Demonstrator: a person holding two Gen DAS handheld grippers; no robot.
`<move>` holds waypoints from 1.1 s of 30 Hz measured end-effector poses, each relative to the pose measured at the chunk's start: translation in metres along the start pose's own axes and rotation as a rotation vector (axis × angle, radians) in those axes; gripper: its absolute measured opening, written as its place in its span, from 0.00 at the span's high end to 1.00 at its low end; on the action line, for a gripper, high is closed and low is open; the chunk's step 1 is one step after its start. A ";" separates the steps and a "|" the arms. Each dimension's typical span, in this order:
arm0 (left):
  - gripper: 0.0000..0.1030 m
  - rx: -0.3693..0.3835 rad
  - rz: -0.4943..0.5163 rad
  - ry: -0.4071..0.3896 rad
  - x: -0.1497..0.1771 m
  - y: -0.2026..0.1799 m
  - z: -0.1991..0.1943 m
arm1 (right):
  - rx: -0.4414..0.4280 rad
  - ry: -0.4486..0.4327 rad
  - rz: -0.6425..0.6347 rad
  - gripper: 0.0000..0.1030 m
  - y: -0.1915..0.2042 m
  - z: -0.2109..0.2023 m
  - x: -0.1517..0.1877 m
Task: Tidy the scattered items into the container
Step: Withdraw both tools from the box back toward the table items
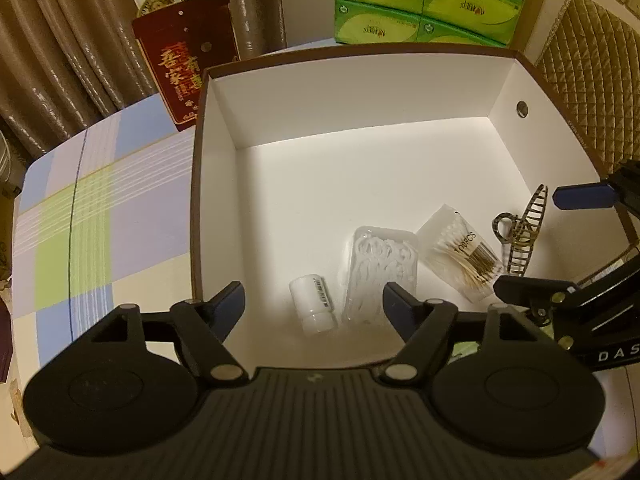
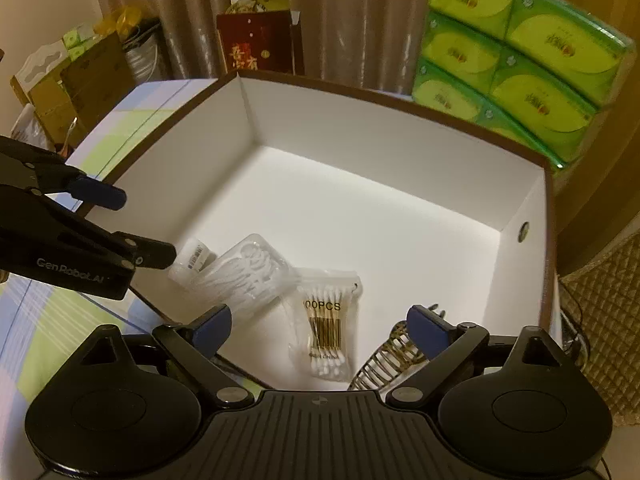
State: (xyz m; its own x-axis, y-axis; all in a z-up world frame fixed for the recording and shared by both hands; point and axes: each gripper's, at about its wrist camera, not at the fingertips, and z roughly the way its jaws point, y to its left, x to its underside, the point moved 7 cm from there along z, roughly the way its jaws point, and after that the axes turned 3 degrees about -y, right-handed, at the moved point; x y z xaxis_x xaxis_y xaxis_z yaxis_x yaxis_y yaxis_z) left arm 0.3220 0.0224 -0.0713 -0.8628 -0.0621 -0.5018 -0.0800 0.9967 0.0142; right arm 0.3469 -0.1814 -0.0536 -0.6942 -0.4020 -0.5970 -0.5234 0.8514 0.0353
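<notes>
Both your grippers hang over the box, fingers wide, nothing held. Left gripper: small bottle lies just below between fingers, floss case alongside. Right gripper: swab packet between fingers, hair clip under the right finger. All four lie inside.

Brown curtains behind; checked tablecloth; quilted chair beside

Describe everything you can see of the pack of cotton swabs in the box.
The pack of cotton swabs is a clear, soft plastic pouch lying flat on the white floor of the box, near its front edge. Inside are wooden-looking sticks with white tips at both ends, bundled parallel. Black print on the front ends in "00PCS". The clear case of floss picks lies beside it, edges about touching; the hair claw clip lies on its other side. Neither gripper holds it.
</notes>
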 end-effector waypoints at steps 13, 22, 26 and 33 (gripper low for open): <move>0.19 -0.013 -0.042 -0.045 0.012 -0.007 -0.039 | -0.003 -0.075 0.045 0.08 -0.001 -0.046 0.011; 0.18 -0.021 -0.043 -0.085 0.021 -0.019 -0.069 | 0.012 -0.115 0.055 0.08 0.000 -0.073 0.014; 0.18 -0.030 -0.045 -0.106 0.025 -0.022 -0.083 | 0.010 -0.135 0.058 0.08 0.001 -0.084 0.015; 0.18 -0.042 -0.056 -0.139 0.031 -0.027 -0.105 | -0.001 -0.175 0.068 0.08 0.001 -0.101 0.018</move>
State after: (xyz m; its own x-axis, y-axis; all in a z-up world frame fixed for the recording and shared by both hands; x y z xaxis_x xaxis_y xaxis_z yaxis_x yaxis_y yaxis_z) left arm 0.2452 -0.0115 0.0039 -0.7789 -0.1063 -0.6180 -0.1490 0.9887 0.0177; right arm 0.2832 -0.2217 0.0168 -0.6315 -0.2789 -0.7235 -0.4789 0.8741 0.0811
